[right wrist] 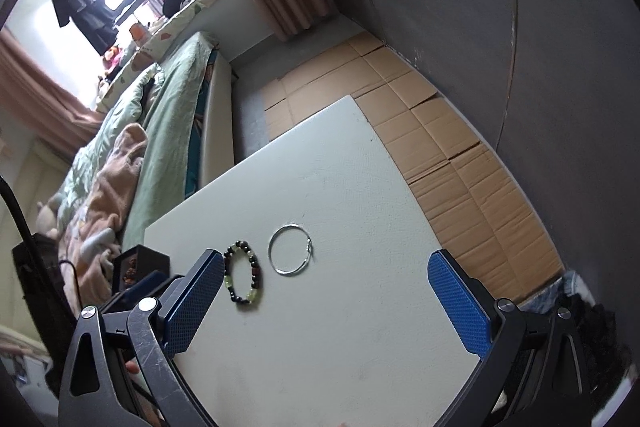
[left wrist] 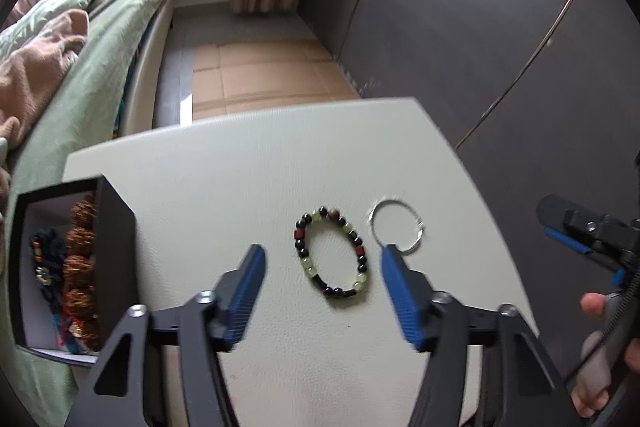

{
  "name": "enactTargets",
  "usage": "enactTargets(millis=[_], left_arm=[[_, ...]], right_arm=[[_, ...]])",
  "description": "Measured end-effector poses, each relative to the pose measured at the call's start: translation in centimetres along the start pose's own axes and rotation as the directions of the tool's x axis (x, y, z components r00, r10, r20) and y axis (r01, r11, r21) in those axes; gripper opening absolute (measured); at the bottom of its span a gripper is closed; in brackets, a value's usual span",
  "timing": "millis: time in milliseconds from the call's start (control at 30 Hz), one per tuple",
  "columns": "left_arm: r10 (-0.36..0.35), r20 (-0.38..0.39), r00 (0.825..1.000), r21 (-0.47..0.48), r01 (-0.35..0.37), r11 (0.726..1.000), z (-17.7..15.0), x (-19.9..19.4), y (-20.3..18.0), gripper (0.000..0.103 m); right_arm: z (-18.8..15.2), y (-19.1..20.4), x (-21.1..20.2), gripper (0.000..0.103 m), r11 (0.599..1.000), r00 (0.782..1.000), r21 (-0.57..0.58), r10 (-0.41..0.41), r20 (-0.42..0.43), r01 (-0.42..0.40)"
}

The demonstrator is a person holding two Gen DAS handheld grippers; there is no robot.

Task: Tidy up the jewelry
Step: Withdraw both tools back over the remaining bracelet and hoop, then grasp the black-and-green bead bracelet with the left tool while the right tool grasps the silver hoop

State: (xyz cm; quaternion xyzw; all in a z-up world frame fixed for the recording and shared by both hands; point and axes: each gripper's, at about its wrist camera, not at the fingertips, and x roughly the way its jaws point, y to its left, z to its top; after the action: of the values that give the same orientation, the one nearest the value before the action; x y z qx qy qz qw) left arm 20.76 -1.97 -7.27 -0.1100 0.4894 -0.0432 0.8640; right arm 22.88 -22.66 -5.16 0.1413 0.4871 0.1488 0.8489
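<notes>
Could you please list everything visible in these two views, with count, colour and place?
beaded bracelet: one, black, pale green and red beads, flat on the table between the left gripper's fingers in its view.
silver bangle: one, silver, on the table just right of the beaded bracelet.
black box: one, black, open, at the table's left edge, holding brown beads and other jewelry.
table: one, white.
bed: one, green bedding, left of the table.
cardboard: tan sheets on the floor.
left hand-held gripper: open.
right hand-held gripper: open.
</notes>
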Motion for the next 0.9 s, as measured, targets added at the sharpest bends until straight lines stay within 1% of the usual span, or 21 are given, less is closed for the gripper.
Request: enactTargets(millis=[67, 133, 267, 300, 333, 367, 400, 433, 467, 500, 533, 567, 600, 667, 767, 900], left_arm=[[0.009, -0.02, 1.0, 0.001, -0.009, 1.0, -0.1, 0.9, 0.2, 0.042], [0.029, -0.035, 0.999, -0.001, -0.029, 1.0, -0.2, 1.8, 0.3, 0.037], [0.041, -0.054, 0.998, 0.002, -0.041, 0.999, -0.3, 3.2, 0.3, 0.036], [0.053, -0.057, 0.997, 0.01, -0.053, 0.999, -0.4, 3.5, 0.2, 0.036], [0.062, -0.061, 0.996, 0.019, -0.061, 0.998, -0.4, 3.8, 0.1, 0.033], [0.071, -0.07, 0.995, 0.026, -0.069, 0.997, -0.4, 4.2, 0.0, 0.028], [0.079, -0.076, 0.994, 0.03, -0.077, 0.997, -0.5, 4.4, 0.0, 0.027], [0.095, -0.06, 0.994, 0.042, -0.092, 0.995, -0.4, 4.5, -0.3, 0.026], [0.11, -0.064, 0.992, 0.049, -0.107, 0.993, -0.5, 4.5, -0.4, 0.023], [0.126, -0.059, 0.99, 0.059, -0.122, 0.991, -0.6, 4.5, -0.6, 0.017], [0.144, -0.059, 0.988, 0.069, -0.139, 0.988, -0.6, 4.5, -0.6, 0.008], [0.143, -0.059, 0.988, 0.067, -0.139, 0.988, -0.6, 4.5, -0.5, 0.008], [0.125, -0.063, 0.99, 0.053, -0.122, 0.991, -0.5, 4.4, -0.3, 0.008], [0.1, -0.063, 0.993, 0.033, -0.098, 0.995, -0.4, 4.1, 0.1, 0.008], [0.096, -0.024, 0.995, 0.033, -0.095, 0.995, 0.0, 2.8, 0.3, 0.008], [0.069, 0.009, 0.998, 0.014, -0.069, 0.998, 0.3, 1.1, 0.9, 0.008]], right_arm=[[0.1, 0.5, 0.8, 0.103, 1.0, 1.0, -0.016, -0.007, -0.017, 0.007], [0.2, 0.7, 1.7, 0.102, 1.0, 0.999, -0.021, -0.006, -0.037, 0.005], [0.5, 0.9, 2.7, 0.101, 1.0, 0.999, -0.02, -0.007, -0.053, 0.006], [0.6, 1.0, 2.8, 0.099, 1.0, 0.999, -0.022, -0.011, -0.053, 0.01], [0.6, 1.1, 2.9, 0.096, 1.0, 0.999, -0.026, -0.012, -0.052, 0.011], [0.7, 1.2, 3.1, 0.084, 0.999, 0.998, -0.033, -0.016, -0.056, 0.015], [0.7, 1.3, 3.3, 0.073, 0.999, 0.998, -0.038, -0.021, -0.067, 0.018], [0.6, 1.3, 3.8, 0.068, 0.999, 0.996, -0.042, -0.025, -0.084, 0.021], [0.6, 1.4, 4.1, 0.065, 0.999, 0.995, -0.044, -0.026, -0.094, 0.021], [0.5, 1.4, 4.5, 0.062, 0.999, 0.994, -0.049, -0.029, -0.105, 0.024], [0.5, 1.5, 5.0, 0.061, 0.998, 0.992, -0.056, -0.035, -0.118, 0.028], [0.4, 1.6, 5.3, 0.057, 0.998, 0.991, -0.061, -0.04, -0.127, 0.032], [0.4, 1.6, 5.6, 0.052, 0.997, 0.99, -0.062, -0.042, -0.137, 0.034], [0.4, 1.5, 6.3, 0.046, 0.998, 0.986, -0.059, -0.039, -0.159, 0.03], [0.2, 1.6, 7.3, 0.039, 0.997, 0.983, -0.064, -0.046, -0.179, 0.035], [0.0, 2.1, 8.2, 0.034, 0.995, 0.98, -0.083, -0.065, -0.189, 0.05]])
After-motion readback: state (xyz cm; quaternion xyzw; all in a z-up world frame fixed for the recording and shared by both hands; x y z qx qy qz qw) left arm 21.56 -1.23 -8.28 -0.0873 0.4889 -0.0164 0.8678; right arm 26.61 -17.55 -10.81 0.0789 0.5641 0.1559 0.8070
